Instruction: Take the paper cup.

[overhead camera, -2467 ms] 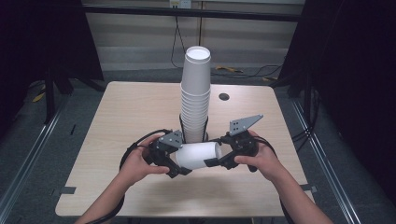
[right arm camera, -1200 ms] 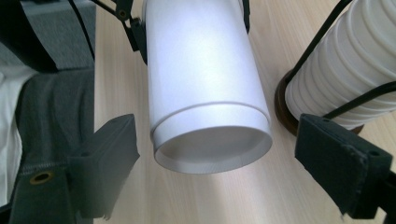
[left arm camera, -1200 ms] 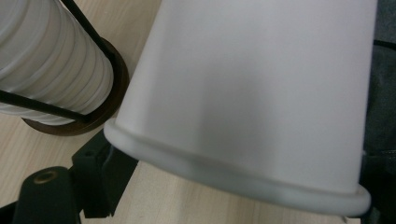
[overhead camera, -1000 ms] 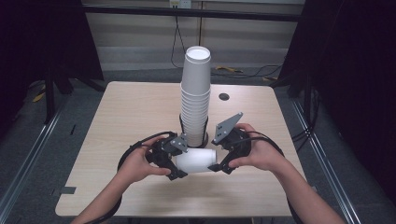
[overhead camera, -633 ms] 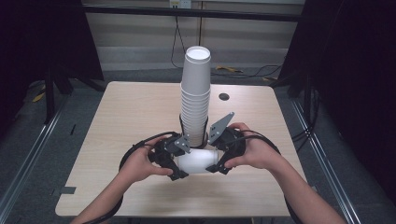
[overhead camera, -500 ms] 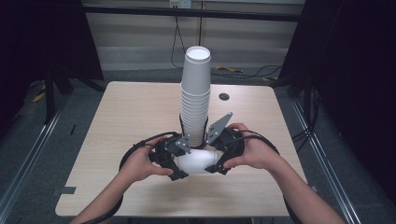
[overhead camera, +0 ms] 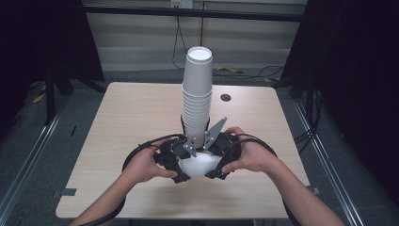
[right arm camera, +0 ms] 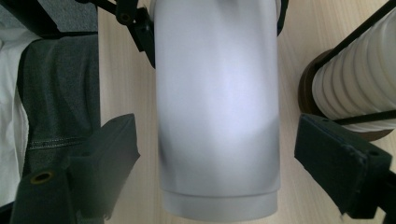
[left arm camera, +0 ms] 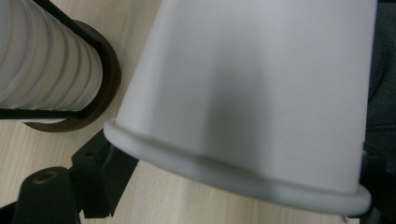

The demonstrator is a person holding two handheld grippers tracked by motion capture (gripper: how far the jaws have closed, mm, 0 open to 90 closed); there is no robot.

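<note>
A white paper cup (overhead camera: 200,165) lies on its side between my two grippers, just in front of a tall stack of white cups (overhead camera: 196,94). My left gripper (overhead camera: 181,172) is shut on the cup's rim end; in the left gripper view the rolled rim (left arm camera: 233,172) fills the space between the jaws of the left gripper (left arm camera: 238,186). My right gripper (overhead camera: 214,162) is open, its jaws standing on either side of the cup's (right arm camera: 219,107) narrow end. A gap shows on both sides between the cup and the right gripper (right arm camera: 219,140).
The stack stands in a black wire holder with a dark round base (left arm camera: 100,93) near the middle of the wooden table (overhead camera: 117,122). A small dark round hole (overhead camera: 226,98) sits at the back right. Black cables (overhead camera: 141,146) loop beside the left hand.
The right gripper has moved left along the cup, so its open jaws now straddle the cup's end. The cup and left gripper have stayed almost where they were.
</note>
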